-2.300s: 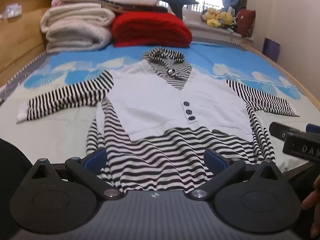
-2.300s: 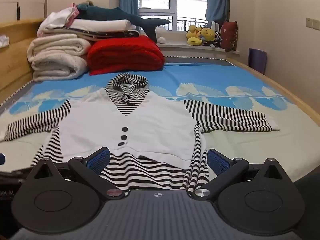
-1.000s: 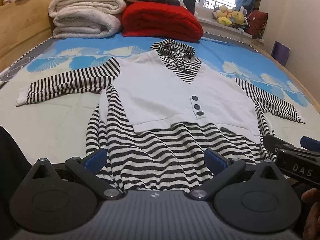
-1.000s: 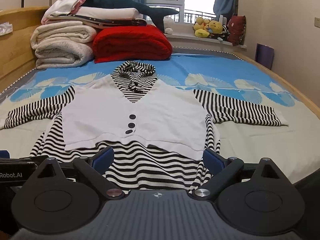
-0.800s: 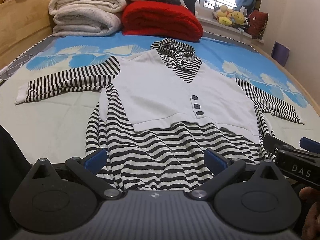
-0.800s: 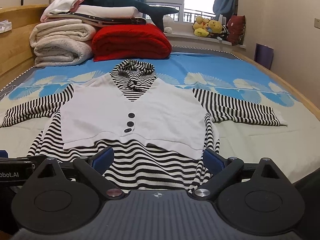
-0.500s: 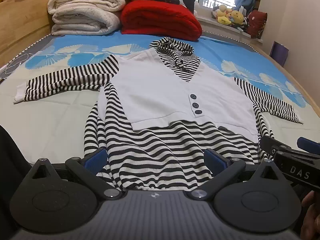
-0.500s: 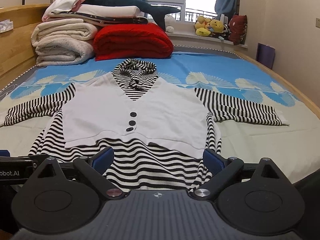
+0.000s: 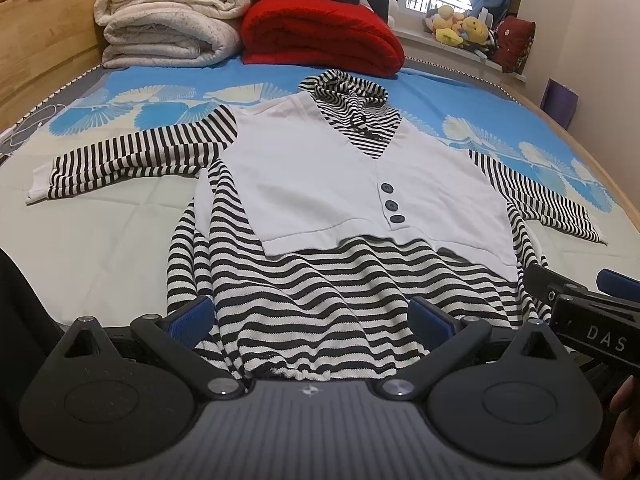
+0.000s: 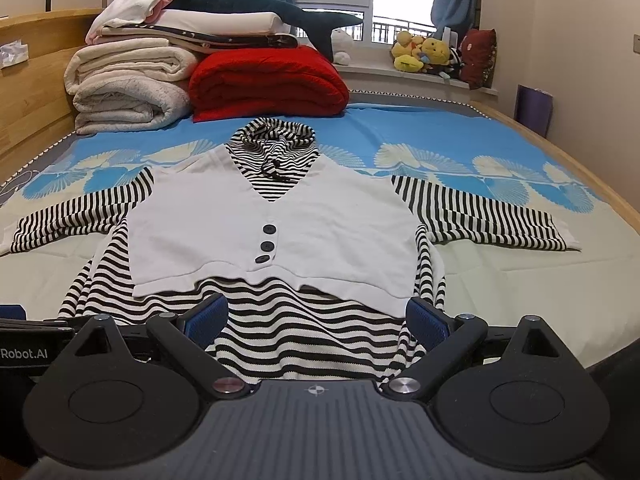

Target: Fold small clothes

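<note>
A small black-and-white striped hooded top with a white vest front (image 9: 352, 184) lies flat on the bed, sleeves spread out; it also shows in the right wrist view (image 10: 276, 232). My left gripper (image 9: 312, 316) is open and empty, its blue pads over the striped hem at the near left. My right gripper (image 10: 316, 316) is open and empty over the hem at the near right. The right gripper's body shows at the right edge of the left wrist view (image 9: 588, 312).
The bed sheet (image 10: 500, 280) is pale with blue fan prints. Folded cream blankets (image 10: 128, 84) and a red blanket (image 10: 268, 80) are stacked at the head. Plush toys (image 10: 424, 54) sit on the window sill. A wooden bed frame (image 9: 44, 52) runs along the left.
Both grippers have moved slightly forward over the hem and stay open. The top has not moved.
</note>
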### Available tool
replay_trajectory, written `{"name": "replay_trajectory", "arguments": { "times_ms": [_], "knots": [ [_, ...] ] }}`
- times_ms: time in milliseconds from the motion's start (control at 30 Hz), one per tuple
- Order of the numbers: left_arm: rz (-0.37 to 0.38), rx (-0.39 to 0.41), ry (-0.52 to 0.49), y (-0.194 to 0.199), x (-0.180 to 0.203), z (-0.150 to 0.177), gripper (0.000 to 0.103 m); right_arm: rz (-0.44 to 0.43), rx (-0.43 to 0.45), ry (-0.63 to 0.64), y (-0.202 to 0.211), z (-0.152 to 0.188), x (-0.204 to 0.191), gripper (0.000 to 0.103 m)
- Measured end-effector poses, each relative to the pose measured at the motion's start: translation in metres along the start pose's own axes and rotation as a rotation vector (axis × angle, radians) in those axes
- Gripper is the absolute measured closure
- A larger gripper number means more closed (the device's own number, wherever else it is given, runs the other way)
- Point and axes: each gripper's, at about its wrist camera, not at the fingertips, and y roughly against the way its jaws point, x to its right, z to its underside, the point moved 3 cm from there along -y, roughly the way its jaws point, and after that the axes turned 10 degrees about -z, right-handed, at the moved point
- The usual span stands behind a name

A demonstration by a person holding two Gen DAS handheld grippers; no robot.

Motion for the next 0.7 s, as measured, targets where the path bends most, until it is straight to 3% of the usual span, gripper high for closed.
{"name": "replay_trajectory", "arguments": {
  "times_ms": [500,700],
  "knots": [
    [-0.002,0.004,0.002,-0.001,0.0,0.001,0.0,-0.007,0.0,-0.009,0.001,-0.002,0.0,0.01],
    [-0.01,0.097,-0.005,0.008,-0.012,-0.034,0.0,-0.004,0.038,-0.04,0.007,-0.013,0.01,0.013]
  ]
}}
